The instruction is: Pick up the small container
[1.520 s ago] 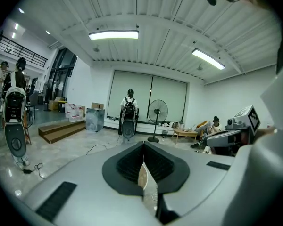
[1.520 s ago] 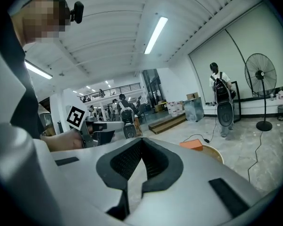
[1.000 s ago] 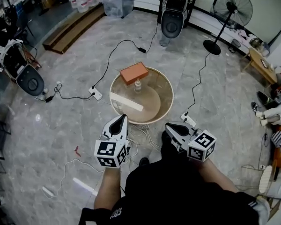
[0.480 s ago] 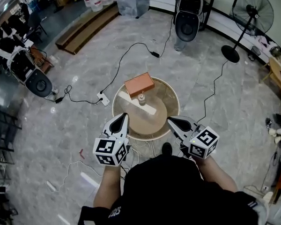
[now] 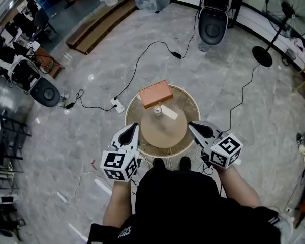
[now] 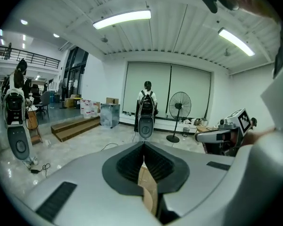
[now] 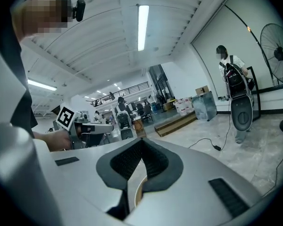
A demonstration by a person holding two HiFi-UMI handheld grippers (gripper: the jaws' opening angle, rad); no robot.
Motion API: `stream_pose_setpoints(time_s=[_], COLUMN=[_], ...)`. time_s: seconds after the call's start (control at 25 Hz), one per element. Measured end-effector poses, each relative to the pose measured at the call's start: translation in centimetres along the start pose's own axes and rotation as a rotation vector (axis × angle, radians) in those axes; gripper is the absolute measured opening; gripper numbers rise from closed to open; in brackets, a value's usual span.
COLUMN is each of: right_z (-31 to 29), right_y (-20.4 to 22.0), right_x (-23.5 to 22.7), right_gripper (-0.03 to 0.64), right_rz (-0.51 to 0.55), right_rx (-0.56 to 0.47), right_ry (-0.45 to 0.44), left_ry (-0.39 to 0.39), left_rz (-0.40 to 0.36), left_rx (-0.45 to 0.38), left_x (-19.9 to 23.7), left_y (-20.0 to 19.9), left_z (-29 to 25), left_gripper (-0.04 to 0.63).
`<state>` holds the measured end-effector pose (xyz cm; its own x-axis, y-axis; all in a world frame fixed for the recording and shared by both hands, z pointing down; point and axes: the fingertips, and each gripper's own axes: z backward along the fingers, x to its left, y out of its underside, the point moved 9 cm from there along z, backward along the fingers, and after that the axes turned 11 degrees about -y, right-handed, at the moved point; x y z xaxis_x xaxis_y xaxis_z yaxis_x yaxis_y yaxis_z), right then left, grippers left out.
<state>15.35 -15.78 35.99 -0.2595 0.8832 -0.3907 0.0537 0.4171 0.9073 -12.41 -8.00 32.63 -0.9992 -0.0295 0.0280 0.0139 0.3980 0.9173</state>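
The small container, a pale little bottle-like pot, stands upright on the round wooden table, just in front of an orange-brown box. A white strip lies beside it. My left gripper hovers at the table's near left rim, jaws together and empty. At the near right rim my right gripper is likewise shut and holds nothing. Both point toward the table, well short of the container. In the left gripper view the jaws meet at the tip; the right gripper view shows its jaws closed too.
A power strip and cables lie on the marble floor left of the table. A standing machine is at the back, a pedestal fan at back right, another machine at left. My shoes touch the table's near side.
The person has walked toward the table. It now sits much nearer, and both grippers have come from short of it to flank its near rim. Jaws stayed shut.
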Motion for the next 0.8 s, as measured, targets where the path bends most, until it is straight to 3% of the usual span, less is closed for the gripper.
stream_pose_setpoints(time_s=[0.56, 0.8], right_z=[-13.0, -14.4], right_y=[0.5, 1.6], right_x=[2.1, 2.1], right_gripper=[0.014, 0.014], right_rz=[-0.049, -0.060], right_rx=[0.069, 0.132], right_ry=[0.054, 0.057], left_ry=[0.134, 0.162], left_rz=[0.002, 0.024], left_rx=[0.052, 0.091], left_x=[9.7, 10.4], left_y=[3.0, 4.3], left_z=[-5.0, -7.5], left_gripper=[0.015, 0.015])
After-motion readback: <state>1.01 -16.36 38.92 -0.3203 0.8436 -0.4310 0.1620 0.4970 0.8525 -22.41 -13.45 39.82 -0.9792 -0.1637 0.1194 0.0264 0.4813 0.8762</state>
